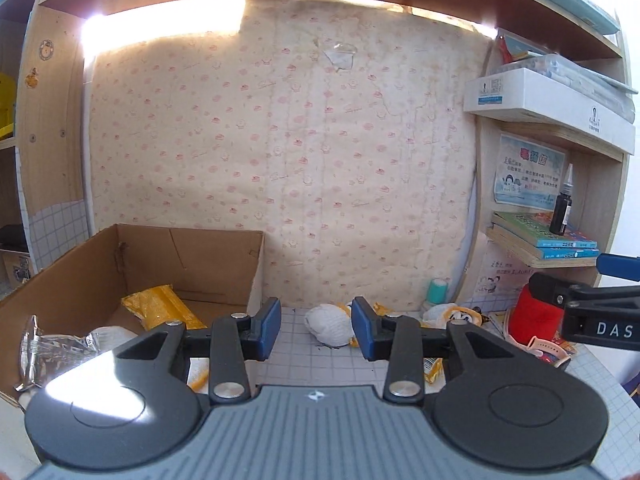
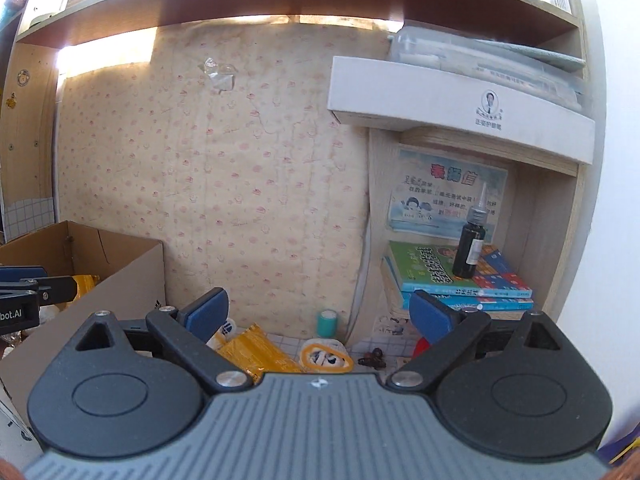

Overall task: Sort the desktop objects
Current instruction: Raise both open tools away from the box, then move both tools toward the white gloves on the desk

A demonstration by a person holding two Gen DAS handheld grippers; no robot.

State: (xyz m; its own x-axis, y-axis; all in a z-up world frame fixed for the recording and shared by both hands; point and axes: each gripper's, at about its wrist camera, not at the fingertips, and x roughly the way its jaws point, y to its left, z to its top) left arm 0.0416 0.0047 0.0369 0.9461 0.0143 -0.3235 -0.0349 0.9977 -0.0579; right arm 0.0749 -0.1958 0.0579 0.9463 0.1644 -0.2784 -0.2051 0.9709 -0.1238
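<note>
- Left tool (image 1: 316, 330): jaws apart, nothing held, white wad (image 1: 330, 326) just beyond on the desk (image 1: 320, 364).
- Right tool (image 2: 320, 320): jaws wide, empty, above yellow packet (image 2: 256, 350).
- Cardboard box (image 1: 200, 264) could be knocked.

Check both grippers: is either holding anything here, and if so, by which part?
Nothing is held. The left gripper is empty, pads apart with only the desk behind. The right gripper is wide open and empty too.
</note>
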